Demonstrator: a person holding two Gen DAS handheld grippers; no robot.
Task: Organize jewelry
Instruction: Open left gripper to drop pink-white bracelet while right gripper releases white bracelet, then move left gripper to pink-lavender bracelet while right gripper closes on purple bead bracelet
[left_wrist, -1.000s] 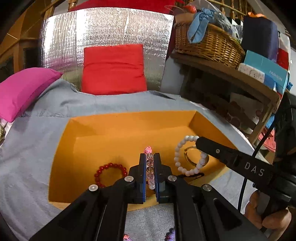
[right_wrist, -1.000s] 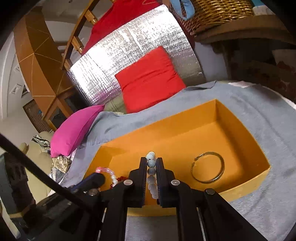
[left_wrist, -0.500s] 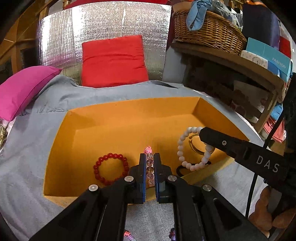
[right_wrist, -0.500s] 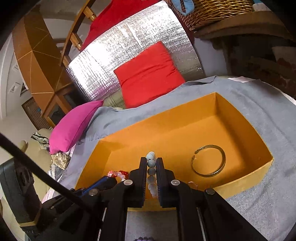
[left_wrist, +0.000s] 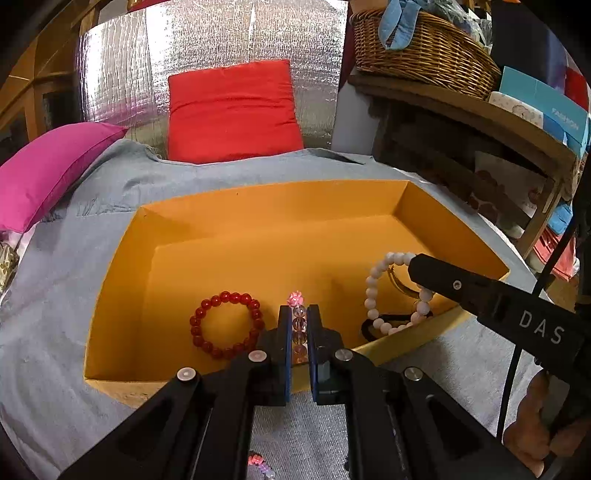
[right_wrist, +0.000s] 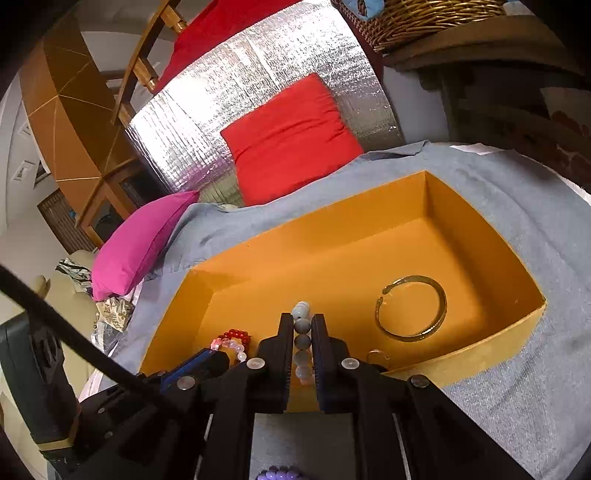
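An open orange box (left_wrist: 258, 206) (right_wrist: 480, 347) sits on a grey cloth. My left gripper (left_wrist: 298, 314) is shut on a pink bead bracelet (left_wrist: 297, 325), held over the box's near edge. My right gripper (right_wrist: 303, 325) is shut on a white bead bracelet (right_wrist: 302, 343) (left_wrist: 373, 295), held above the box's right part. A red bead bracelet (left_wrist: 225, 325) (right_wrist: 236, 334) lies flat in the box at front left. A gold bangle (right_wrist: 410, 314) (left_wrist: 397, 284) lies in the box at right, partly hidden in the left wrist view.
A purple bead bracelet (right_wrist: 279, 473) and a small pink one (left_wrist: 258, 463) lie on the grey cloth (left_wrist: 55, 295) in front of the box. Red cushion (left_wrist: 232, 110) and magenta cushion (left_wrist: 48, 170) lie behind. A wooden shelf (left_wrist: 461, 107) with a wicker basket (left_wrist: 417, 48) stands at right.
Both grippers have pulled back and risen a little with their bracelets still held. The box's near edge now shows lower in both views. The bracelets in the box have not moved.
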